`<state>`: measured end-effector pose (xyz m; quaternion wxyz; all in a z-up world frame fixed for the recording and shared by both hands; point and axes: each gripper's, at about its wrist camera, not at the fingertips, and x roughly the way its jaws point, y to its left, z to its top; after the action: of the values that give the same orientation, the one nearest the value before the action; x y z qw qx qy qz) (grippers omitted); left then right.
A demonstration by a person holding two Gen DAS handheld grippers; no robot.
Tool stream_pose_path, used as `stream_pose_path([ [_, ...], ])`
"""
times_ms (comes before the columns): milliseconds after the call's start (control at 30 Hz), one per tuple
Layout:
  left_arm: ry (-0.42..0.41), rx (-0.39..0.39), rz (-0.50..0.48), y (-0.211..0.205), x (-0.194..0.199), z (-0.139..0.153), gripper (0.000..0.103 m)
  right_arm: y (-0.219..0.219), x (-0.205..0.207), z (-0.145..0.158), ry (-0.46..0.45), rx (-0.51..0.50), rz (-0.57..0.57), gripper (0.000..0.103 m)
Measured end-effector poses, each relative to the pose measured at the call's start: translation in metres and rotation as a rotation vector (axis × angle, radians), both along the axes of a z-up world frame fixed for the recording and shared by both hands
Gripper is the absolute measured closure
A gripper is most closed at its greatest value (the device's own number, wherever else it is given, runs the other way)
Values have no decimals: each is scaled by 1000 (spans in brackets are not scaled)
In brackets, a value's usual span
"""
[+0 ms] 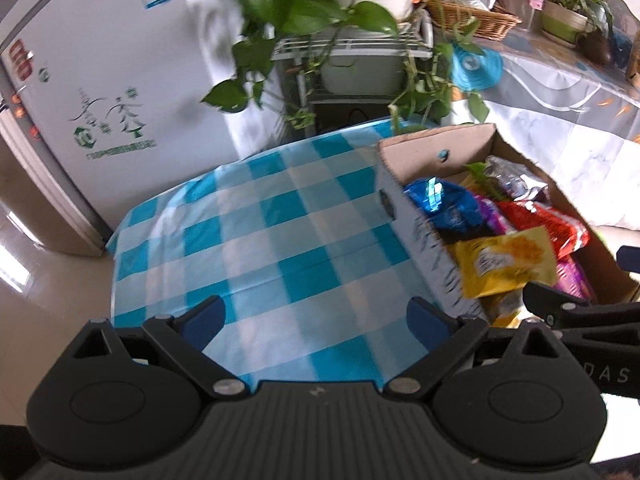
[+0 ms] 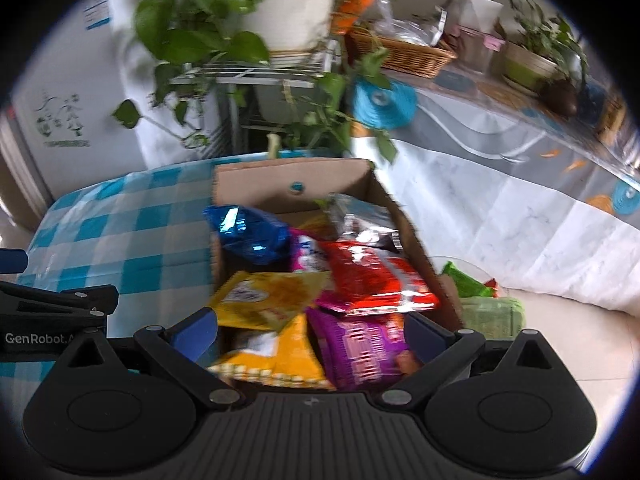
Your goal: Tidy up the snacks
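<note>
Left tongs (image 1: 314, 316) wide, empty, over bare checked desk (image 1: 256, 240). Right tongs (image 2: 312, 338) wide, empty, above the packets in the box (image 2: 296, 178) at the desk's right side: yellow packet (image 2: 268, 300), purple packet (image 2: 360, 348), red packet (image 2: 372, 276). Step judged: selecting a packet. Next: lower, close on one packet only.

— What colour is the tablecloth (image 1: 280, 240)?
— Blue and white checks.
— And the packets in the brown cardboard box (image 2: 256, 184)?
— A shiny blue bag (image 2: 250, 236), a red packet (image 2: 372, 276), a yellow packet (image 2: 268, 300), a purple packet (image 2: 360, 344) and a silvery one (image 2: 360, 220).
— The grippers?
— Black bodies with blue fingers (image 1: 204, 316).
— Behind?
— Green leaves (image 1: 304, 8) in a white pot (image 2: 292, 4); a brown woven basket (image 2: 404, 50).
</note>
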<state>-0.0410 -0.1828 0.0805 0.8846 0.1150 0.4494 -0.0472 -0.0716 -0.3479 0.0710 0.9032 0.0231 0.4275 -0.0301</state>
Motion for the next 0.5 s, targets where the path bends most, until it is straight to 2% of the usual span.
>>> stream_pose_path([
  [300,22,-8,50,61,-16,-9,6,53,-4,-8,-5,7,89,1],
  [500,53,-13,84,96,-22,-22,6,84,-6,-22,41,63,114,0],
])
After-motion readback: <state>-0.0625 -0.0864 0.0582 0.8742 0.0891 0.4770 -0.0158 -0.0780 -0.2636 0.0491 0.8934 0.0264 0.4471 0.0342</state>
